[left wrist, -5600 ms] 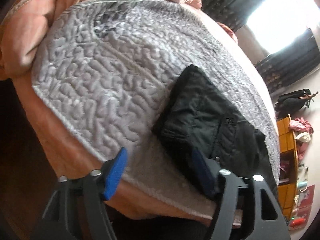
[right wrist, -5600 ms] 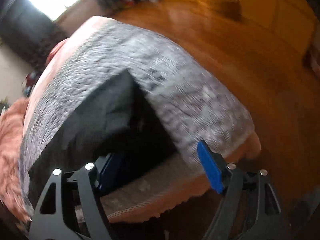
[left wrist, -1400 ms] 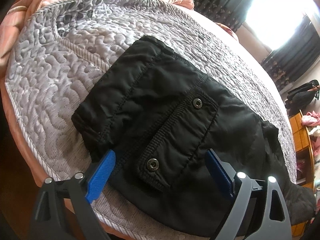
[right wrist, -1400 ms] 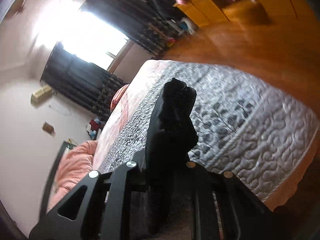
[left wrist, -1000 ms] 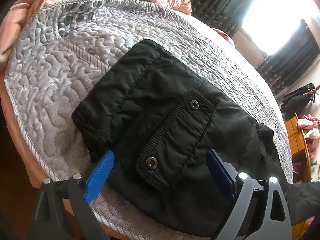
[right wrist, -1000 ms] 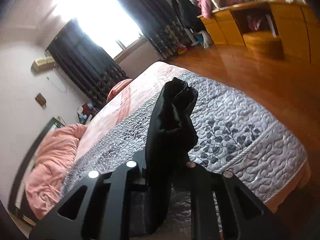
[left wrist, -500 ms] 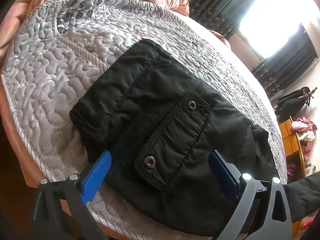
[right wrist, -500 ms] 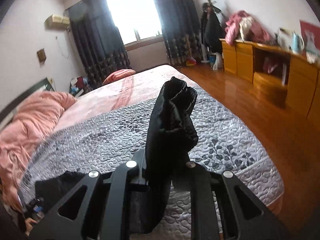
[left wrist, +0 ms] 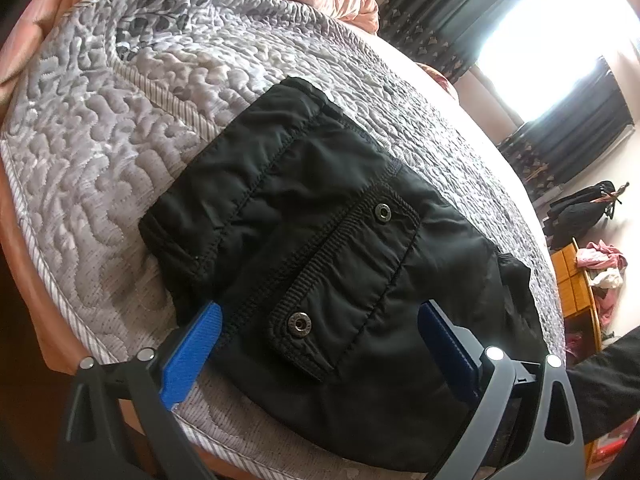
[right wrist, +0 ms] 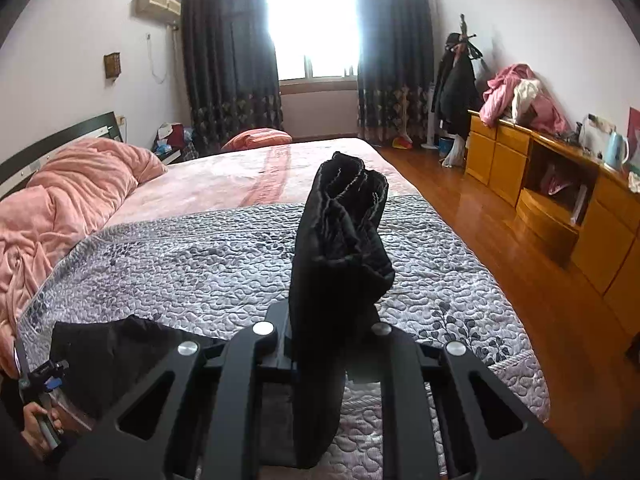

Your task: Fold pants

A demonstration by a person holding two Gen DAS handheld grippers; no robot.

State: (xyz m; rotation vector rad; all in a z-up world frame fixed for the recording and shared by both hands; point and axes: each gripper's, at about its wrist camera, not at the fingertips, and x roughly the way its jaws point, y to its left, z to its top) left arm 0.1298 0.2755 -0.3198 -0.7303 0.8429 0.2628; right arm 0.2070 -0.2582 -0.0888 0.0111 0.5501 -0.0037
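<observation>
Black pants (left wrist: 320,216) lie on the grey quilted bedcover (left wrist: 100,120), the snap-flap pocket facing up. My left gripper (left wrist: 318,312) hovers open over that end, a blue pad (left wrist: 192,344) on either side and neither pressing the cloth. In the right wrist view my right gripper (right wrist: 320,320) is shut on a bunched end of the pants (right wrist: 340,240), which sticks up between the fingers and hides the pads. The rest of the pants (right wrist: 112,344) lies at lower left, beside a hand holding the left gripper (right wrist: 44,376).
A pink duvet (right wrist: 68,200) is heaped at the bed's left. The wooden floor (right wrist: 500,232) runs along the right side, with a wooden dresser (right wrist: 560,184) piled with clothes. Dark curtains (right wrist: 228,52) frame a bright window. The bed edge is close below the left gripper.
The right wrist view has rolled level and swung across the bed, the pants end still clamped. The left gripper's pads have spread slightly wider; it stays over the pocket.
</observation>
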